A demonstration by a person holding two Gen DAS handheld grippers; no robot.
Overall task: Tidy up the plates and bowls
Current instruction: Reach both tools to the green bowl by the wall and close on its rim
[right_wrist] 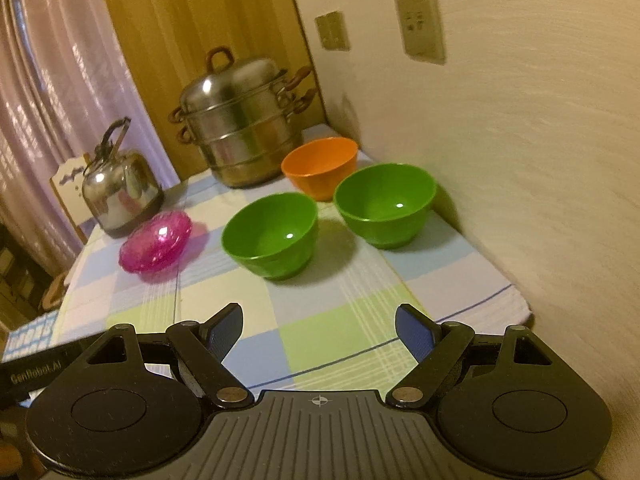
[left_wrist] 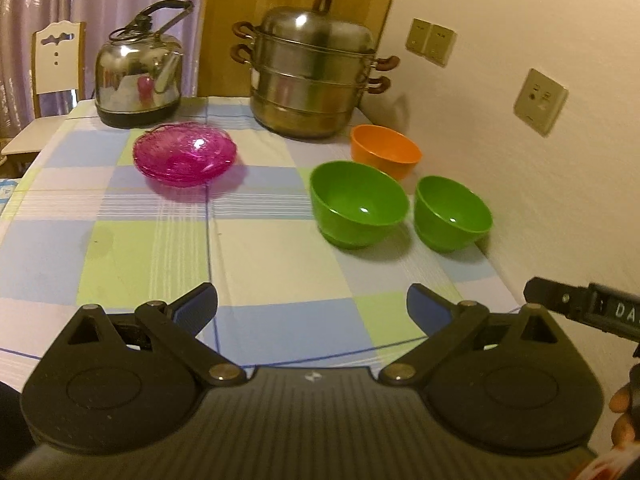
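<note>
Checked cloth table | glossy round plastic bowls | both grippers' jaws apart, empty

pink plates stacked mid-table; two green bowls upright beside wall; orange bowl behind

Dim warm indoor light, soft shadows beside bowls, specular glints — fisheye-bent edges, blurred right wall
</note>
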